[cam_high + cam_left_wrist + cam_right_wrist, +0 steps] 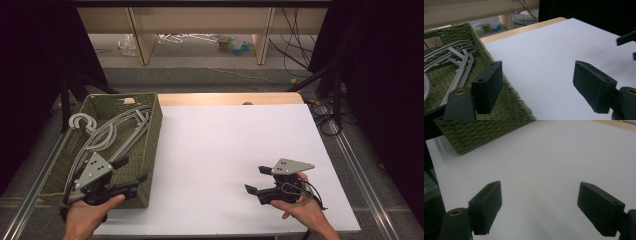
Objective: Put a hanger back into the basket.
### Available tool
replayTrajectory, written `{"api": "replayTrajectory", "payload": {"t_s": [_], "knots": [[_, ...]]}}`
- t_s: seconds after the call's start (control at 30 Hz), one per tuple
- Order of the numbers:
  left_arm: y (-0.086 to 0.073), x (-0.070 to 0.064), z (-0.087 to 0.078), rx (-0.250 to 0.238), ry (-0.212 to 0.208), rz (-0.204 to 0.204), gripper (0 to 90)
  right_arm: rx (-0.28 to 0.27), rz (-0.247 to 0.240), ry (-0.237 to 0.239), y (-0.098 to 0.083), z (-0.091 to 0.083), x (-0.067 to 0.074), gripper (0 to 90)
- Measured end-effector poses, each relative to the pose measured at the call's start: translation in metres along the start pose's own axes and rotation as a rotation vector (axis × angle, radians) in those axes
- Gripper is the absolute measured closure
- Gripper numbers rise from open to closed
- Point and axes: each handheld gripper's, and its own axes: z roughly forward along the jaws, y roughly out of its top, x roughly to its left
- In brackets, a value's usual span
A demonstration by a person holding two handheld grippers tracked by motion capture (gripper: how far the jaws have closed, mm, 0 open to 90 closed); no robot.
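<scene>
Left claw [131, 171] hangs wide open and empty over the near right wall of the green basket [150, 150]; right claw [257, 179] waits open above the white tabletop [225, 150]. I judge the reach is beginning: next, lower onto one grey hanger [107, 132], thin, curved, lying inside.

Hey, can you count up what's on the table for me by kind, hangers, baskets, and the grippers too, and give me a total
Grey hangers: at least 3, overlapping in the basket, exact count unclear
Green woven basket: 1
Grippers: 2, left gripper and right gripper, both with fingers open and holding nothing
Total: at least 6
</scene>
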Motion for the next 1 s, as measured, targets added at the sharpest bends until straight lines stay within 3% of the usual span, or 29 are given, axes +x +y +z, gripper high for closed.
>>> {"api": "replayTrajectory", "payload": {"t_s": [0.07,0.17,0.27,0.5,0.77,0.83,0.87,0.9,1.0], "knots": [[-0.003,-0.006,0.004,0.011,-0.014,0.020,25.0,-0.001,-0.005,0.001,0.000,0.000,0.000,20.7],[-0.008,-0.011,0.012,0.001,-0.038,0.008,25.0,-0.003,-0.014,0.010,0.001,0.000,0.001,20.7],[-0.015,-0.015,0.020,-0.009,-0.047,0.028,24.3,-0.008,0.002,0.020,0.001,0.000,0.001,20.7],[-0.033,-0.025,0.034,-0.019,-0.083,0.040,22.5,-0.020,0.002,-0.001,0.001,-0.003,0.002,20.7],[-0.048,-0.025,0.037,-0.034,-0.100,0.056,18.2,-0.034,0.008,-0.001,-0.007,-0.007,0.013,18.5],[-0.051,-0.023,0.036,-0.039,-0.102,0.050,17.6,-0.038,0.008,-0.014,-0.011,-0.009,0.017,17.3],[-0.052,-0.023,0.036,-0.052,-0.104,0.025,17.1,-0.043,0.011,-0.001,-0.013,-0.010,0.018,17.2],[-0.052,-0.022,0.035,-0.049,-0.100,0.049,17.1,-0.032,0.006,-0.007,-0.014,-0.012,0.019,17.1],[-0.052,-0.021,0.034,-0.056,-0.100,0.039,17.1,-0.052,0.020,-0.033,-0.018,-0.016,0.021,17.1]]}}
